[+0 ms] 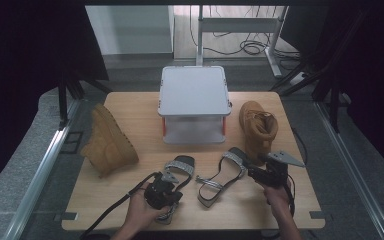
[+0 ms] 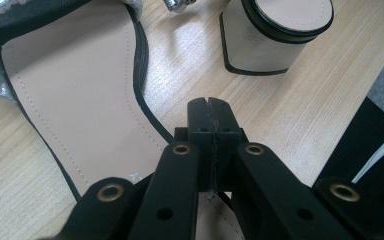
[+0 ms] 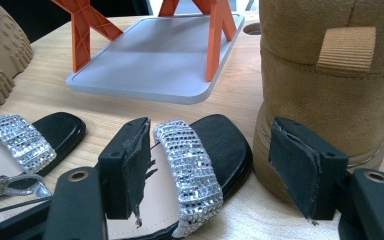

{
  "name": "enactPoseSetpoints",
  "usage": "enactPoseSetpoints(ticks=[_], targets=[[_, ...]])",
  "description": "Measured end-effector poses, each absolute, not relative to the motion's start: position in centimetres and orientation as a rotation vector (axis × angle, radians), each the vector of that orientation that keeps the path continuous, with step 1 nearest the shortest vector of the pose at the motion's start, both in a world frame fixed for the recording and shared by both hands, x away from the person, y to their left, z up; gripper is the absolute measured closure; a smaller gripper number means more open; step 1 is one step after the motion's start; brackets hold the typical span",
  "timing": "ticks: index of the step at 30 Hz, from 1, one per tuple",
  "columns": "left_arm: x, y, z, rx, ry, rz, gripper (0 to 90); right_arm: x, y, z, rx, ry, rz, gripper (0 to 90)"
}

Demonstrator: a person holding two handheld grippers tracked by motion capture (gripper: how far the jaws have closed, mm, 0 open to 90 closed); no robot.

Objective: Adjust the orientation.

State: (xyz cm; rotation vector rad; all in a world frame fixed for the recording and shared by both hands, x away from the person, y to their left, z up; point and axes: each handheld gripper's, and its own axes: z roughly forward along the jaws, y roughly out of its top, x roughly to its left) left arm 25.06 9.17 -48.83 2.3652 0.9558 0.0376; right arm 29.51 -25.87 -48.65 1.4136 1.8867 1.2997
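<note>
Left claw over left sandal, toe pointing away, up-table.

Black tools — brass rivets, frayed pads, trailing cables.

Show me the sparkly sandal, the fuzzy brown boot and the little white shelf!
sparkly sandal [image 3: 190,170], right gripper view, on its glittery toe strap.
brown boot [image 1: 258,127], high view, on its upper side.
white shelf [image 1: 194,91], high view, on its top board.

We see two black flat sandals with glittering silver straps lying side by side, soles down, on the worktop.
</note>
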Motion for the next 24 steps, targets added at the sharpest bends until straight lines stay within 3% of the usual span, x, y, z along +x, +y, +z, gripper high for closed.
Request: enactPoseSetpoints(ticks=[14, 17, 21, 24], targets=[[25.6, 11.1, -49.2, 2.406, 1.004, 0.09, 89.7, 29.5, -25.9, -49.0, 1.424, 1.902, 1.284, 33.2], [25.5, 11.1, -48.8, 2.375, 0.984, 0.071, 76.4, 29.5, -25.8, -49.0, 1.424, 1.904, 1.283, 33.2], [25.7, 11.5, -47.8, 2.356, 1.016, 0.155, 54.0, 29.5, -25.9, -49.1, 1.427, 1.902, 1.28, 33.2], [26.8, 12.0, -47.4, 2.363, 1.106, 0.251, 42.9, 29.5, -25.8, -49.2, 1.429, 1.905, 1.277, 33.1]])
